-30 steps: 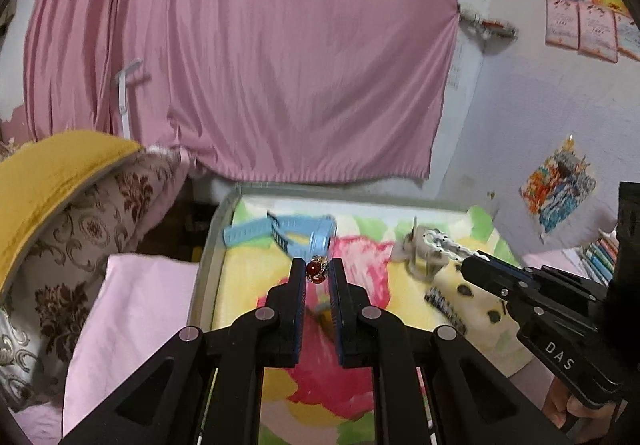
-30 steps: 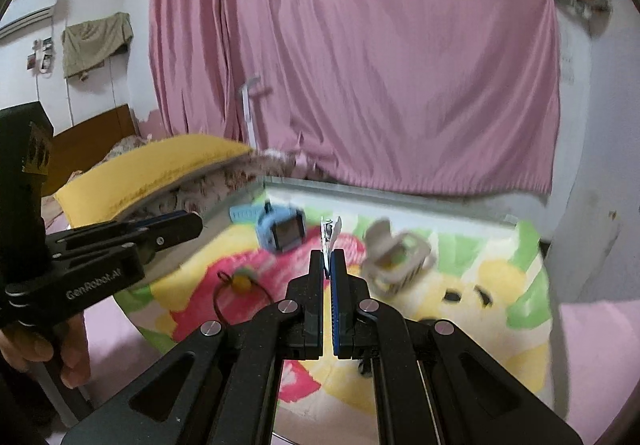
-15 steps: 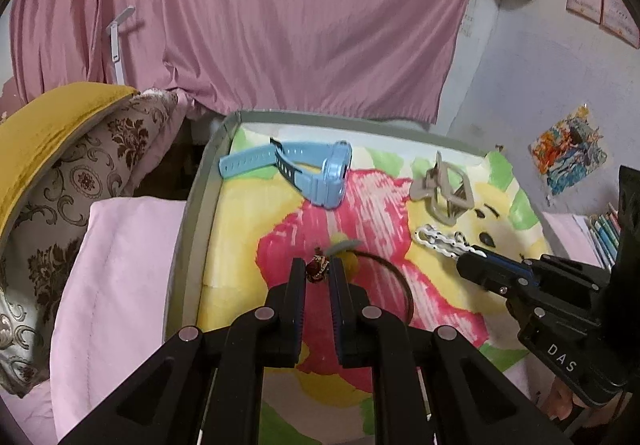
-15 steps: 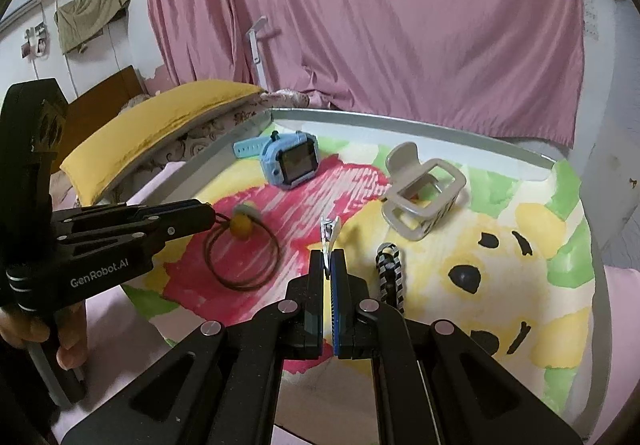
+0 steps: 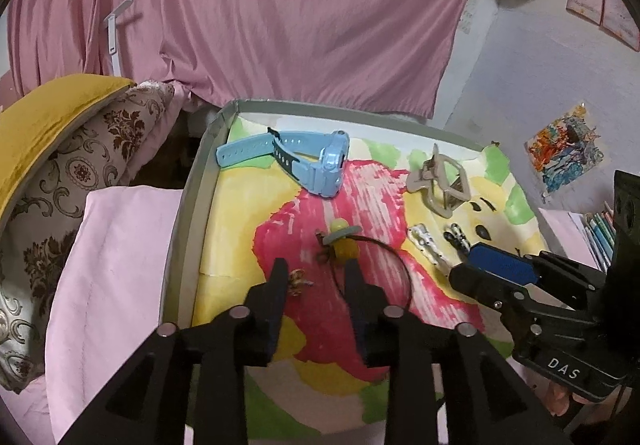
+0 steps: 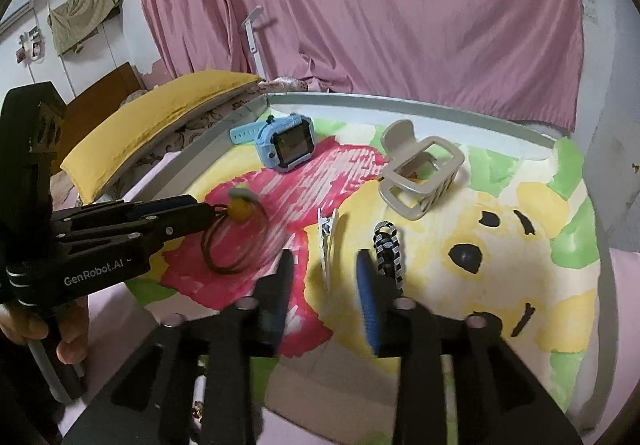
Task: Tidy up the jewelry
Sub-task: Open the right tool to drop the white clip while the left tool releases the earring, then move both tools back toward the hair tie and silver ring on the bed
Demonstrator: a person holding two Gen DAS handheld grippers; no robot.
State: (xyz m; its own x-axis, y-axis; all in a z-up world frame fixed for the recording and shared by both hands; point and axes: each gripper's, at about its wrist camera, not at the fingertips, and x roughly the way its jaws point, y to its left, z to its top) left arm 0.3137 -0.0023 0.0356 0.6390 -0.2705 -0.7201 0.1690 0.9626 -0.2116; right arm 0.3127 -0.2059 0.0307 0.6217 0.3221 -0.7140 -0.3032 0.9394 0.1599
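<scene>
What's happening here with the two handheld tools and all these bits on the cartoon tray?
A person is laying out jewelry on the tray. The left tool has just been opening; a small earring lies by its left finger. The right tool has just been opening too, with a white hair clip lying loose between its fingers. Already set down: blue watch, beige claw clip, brown hair tie and black-and-white clip.

Ahead of my left gripper (image 5: 316, 277) a hair tie (image 5: 374, 265) with a yellow bead blocks the middle of the tray (image 5: 200, 197), and the blue watch (image 5: 316, 165) lies beyond. My right gripper (image 6: 326, 269) straddles a silver clip (image 6: 328, 245), a black-and-white clip (image 6: 388, 249) touching its right finger. The yellow patch right of that lies bare.
</scene>
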